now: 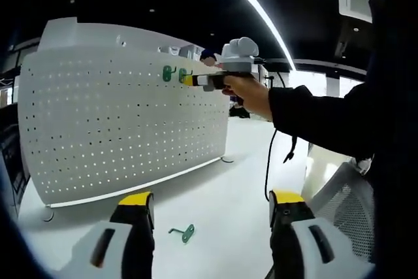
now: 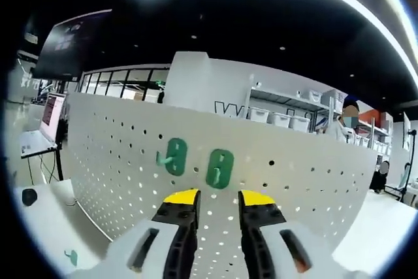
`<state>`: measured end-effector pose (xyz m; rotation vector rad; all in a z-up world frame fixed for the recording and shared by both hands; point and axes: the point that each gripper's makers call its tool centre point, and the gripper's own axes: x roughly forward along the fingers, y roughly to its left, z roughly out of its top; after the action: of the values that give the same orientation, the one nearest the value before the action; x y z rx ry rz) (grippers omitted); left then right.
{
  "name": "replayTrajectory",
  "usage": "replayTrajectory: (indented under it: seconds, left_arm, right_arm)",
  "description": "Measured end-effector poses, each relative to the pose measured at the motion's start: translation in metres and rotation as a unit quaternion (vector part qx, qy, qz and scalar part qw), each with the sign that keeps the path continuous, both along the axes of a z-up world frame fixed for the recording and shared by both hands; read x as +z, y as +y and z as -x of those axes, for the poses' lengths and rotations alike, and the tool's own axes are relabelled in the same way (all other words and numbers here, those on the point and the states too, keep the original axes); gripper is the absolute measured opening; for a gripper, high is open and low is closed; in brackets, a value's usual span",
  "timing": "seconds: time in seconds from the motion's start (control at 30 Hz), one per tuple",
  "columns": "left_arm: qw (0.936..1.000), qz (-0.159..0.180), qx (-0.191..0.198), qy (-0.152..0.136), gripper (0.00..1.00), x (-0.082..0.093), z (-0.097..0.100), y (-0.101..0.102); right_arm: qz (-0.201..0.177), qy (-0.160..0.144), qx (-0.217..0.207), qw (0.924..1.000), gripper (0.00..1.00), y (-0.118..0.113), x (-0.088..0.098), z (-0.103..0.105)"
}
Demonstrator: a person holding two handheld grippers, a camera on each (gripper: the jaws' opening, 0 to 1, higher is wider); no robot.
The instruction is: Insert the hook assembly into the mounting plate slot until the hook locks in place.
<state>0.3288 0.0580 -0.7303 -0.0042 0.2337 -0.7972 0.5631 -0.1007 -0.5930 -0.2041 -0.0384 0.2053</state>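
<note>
Left gripper view: our left gripper (image 1: 212, 217) gapes empty over the light, stiff green hook (image 1: 184, 232); we'd pinch its backplate.

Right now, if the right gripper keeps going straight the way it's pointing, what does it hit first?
Probably the right-hand green hook on the pegboard. The right gripper points just below it with open jaws, so it might meet the board itself; depth is hard to judge.

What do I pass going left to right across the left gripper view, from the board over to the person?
White pegboard → two green hooks mounted on it → right hand-held gripper, tips at the hooks → person's hand holding it → dark sleeve.
</note>
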Motion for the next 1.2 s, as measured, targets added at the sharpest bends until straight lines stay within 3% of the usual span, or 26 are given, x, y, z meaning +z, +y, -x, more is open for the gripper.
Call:
replayTrajectory:
  seconds: [0.27,0.67,1.2]
  left_arm:
    - [1.0,0.001,0.0,0.001,0.73,0.0,0.0,0.0]
    - [1.0,-0.006,0.001,-0.001,0.72,-0.001,0.0,0.001]
    - [0.9999,-0.014,0.004,-0.002,0.72,-0.003,0.0,0.002]
  right_arm:
    - [0.004,0.015,0.009,0.9998,0.23,-0.005,-0.017,0.021]
    - [-0.016,0.02,0.023,0.9994,0.27,-0.011,-0.024,0.054]
    - [-0.016,0.027,0.049,0.9983,0.29,-0.003,-0.032,0.09]
